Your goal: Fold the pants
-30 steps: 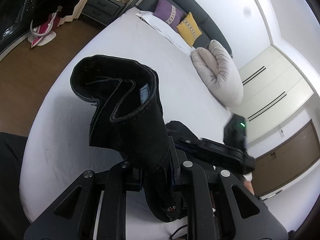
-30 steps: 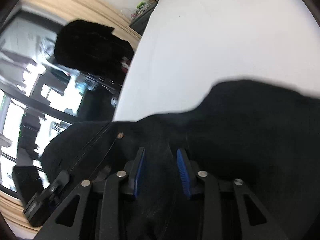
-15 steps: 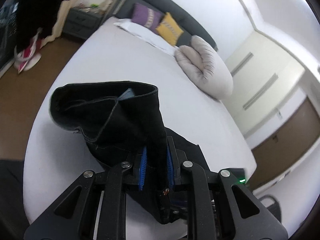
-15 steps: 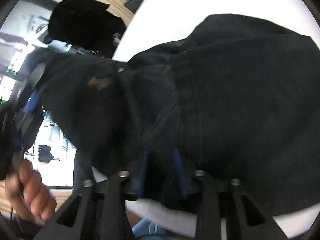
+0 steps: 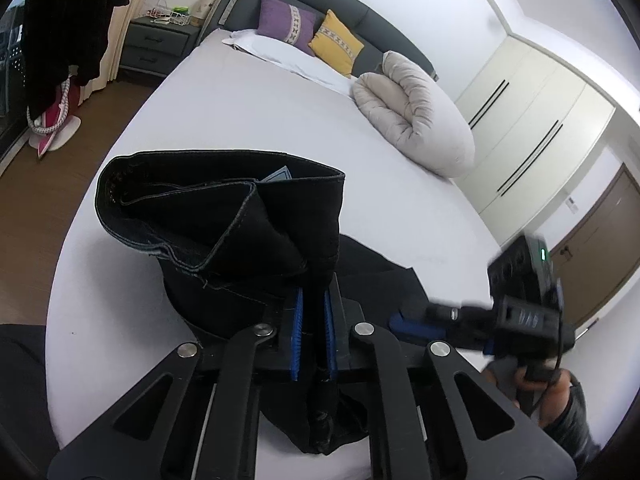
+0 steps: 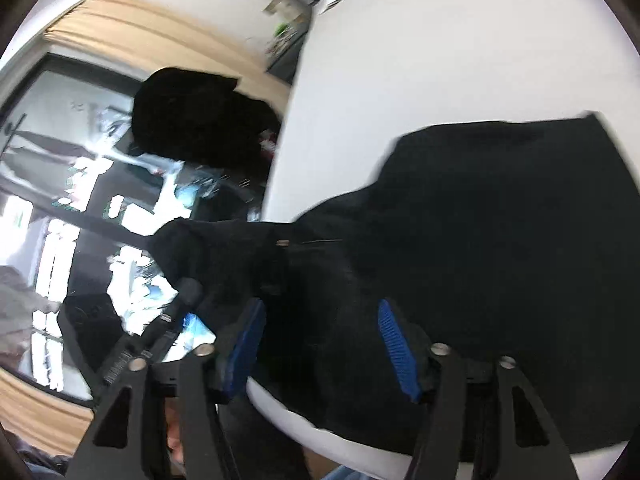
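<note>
1. Pants (image 5: 224,232), black denim, sit at the near edge of the white bed (image 5: 248,120), with the waistband lifted into an open loop and the rest of the cloth lying on the sheet.
2. Your left gripper (image 5: 312,332) has its blue pads pressed close together on a vertical fold of the pants, just below the raised waistband; the fabric runs on down between the fingers and hangs off toward you.
3. Your right gripper (image 6: 320,340) has its fingers spread wide, one blue pad on either side of the dark cloth; the pants (image 6: 500,260) lie under and between them, and you cannot tell from the blurred right wrist view whether either pad touches the fabric.
4. In the left wrist view your right gripper (image 5: 404,324) shows at the right, low over the flat part of the pants, with your hand (image 5: 532,384) on its handle.
5. A beige rolled duvet (image 5: 416,116) lies well apart from the pants, farther up the bed, near a purple cushion (image 5: 288,20) and a yellow cushion (image 5: 336,42) against the dark headboard (image 5: 380,20).
6. A dark nightstand (image 5: 160,44) stands beside the bed's far left corner.
</note>
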`<state>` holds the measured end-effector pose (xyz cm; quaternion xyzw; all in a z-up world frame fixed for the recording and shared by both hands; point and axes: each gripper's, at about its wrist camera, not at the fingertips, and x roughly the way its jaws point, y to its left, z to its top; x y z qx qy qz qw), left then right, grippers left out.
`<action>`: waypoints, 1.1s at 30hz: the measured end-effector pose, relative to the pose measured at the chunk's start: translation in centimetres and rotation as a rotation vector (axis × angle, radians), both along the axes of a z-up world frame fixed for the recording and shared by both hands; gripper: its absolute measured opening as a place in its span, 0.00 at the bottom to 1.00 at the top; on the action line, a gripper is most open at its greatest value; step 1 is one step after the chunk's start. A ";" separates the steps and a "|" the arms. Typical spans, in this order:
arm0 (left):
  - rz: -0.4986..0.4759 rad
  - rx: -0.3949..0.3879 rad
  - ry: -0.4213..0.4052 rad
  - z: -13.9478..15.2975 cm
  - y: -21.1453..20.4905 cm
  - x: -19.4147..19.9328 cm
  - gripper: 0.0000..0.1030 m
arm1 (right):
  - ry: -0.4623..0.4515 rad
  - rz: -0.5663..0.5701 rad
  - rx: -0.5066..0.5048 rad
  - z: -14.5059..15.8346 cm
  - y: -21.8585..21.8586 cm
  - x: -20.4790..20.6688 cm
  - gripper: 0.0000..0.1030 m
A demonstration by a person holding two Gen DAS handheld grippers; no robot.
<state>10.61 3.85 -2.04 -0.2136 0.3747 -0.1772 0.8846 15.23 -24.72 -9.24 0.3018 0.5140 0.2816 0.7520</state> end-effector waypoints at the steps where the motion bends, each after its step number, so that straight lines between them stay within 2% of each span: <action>1: -0.003 0.005 -0.002 -0.1 0.1 -0.1 0.07 | -0.011 0.030 -0.012 0.5 1.2 0.9 0.77; 5: -0.017 0.017 -0.014 -0.8 0.5 -0.6 0.07 | -0.129 0.219 -0.160 4.9 6.1 4.5 0.83; 7: -0.030 0.018 -0.023 -1.2 1.5 -1.6 0.07 | -0.167 0.315 -0.213 7.1 7.6 5.6 0.94; 11: -0.077 0.056 -0.052 -1.6 0.4 -2.4 0.07 | -0.210 0.479 -0.362 10.1 13.0 9.5 0.94; 14: -0.107 0.092 -0.079 -1.8 -0.5 -2.8 0.07 | -0.197 0.599 -0.484 10.0 17.2 11.0 0.94; 19: -0.151 0.131 -0.108 -2.5 -1.6 -2.9 0.07 | -0.220 0.790 -0.709 8.2 22.8 10.0 0.94; 21: -0.169 0.146 -0.116 -2.7 -2.0 -2.9 0.07 | -0.189 0.807 -0.828 6.4 23.5 9.7 0.94; 23: -0.183 0.155 -0.122 -2.9 -2.3 -3.0 0.07 | -0.124 0.793 -0.871 4.7 23.5 10.6 0.93; 24: -0.187 0.157 -0.120 -3.0 -2.5 -3.0 0.07 | -0.086 0.780 -0.872 4.2 23.2 10.8 0.80; 25: -0.190 0.159 -0.119 -3.0 -2.6 -2.9 0.07 | -0.034 0.762 -0.849 3.5 22.6 11.2 0.55; 26: -0.193 0.161 -0.120 -3.0 -2.7 -2.9 0.07 | 0.002 0.752 -0.821 3.0 22.1 11.5 0.39; 27: -0.196 0.164 -0.122 -3.0 -2.8 -2.9 0.07 | 0.007 0.743 -0.808 2.9 21.6 11.6 0.17; 29: -0.212 0.168 -0.126 -2.9 -3.3 -2.8 0.07 | -0.024 0.698 -0.769 3.6 19.6 11.6 0.12; 33: -0.275 0.198 -0.154 -1.6 -5.3 -2.4 0.07 | -0.062 0.555 -0.645 5.1 13.5 10.7 0.11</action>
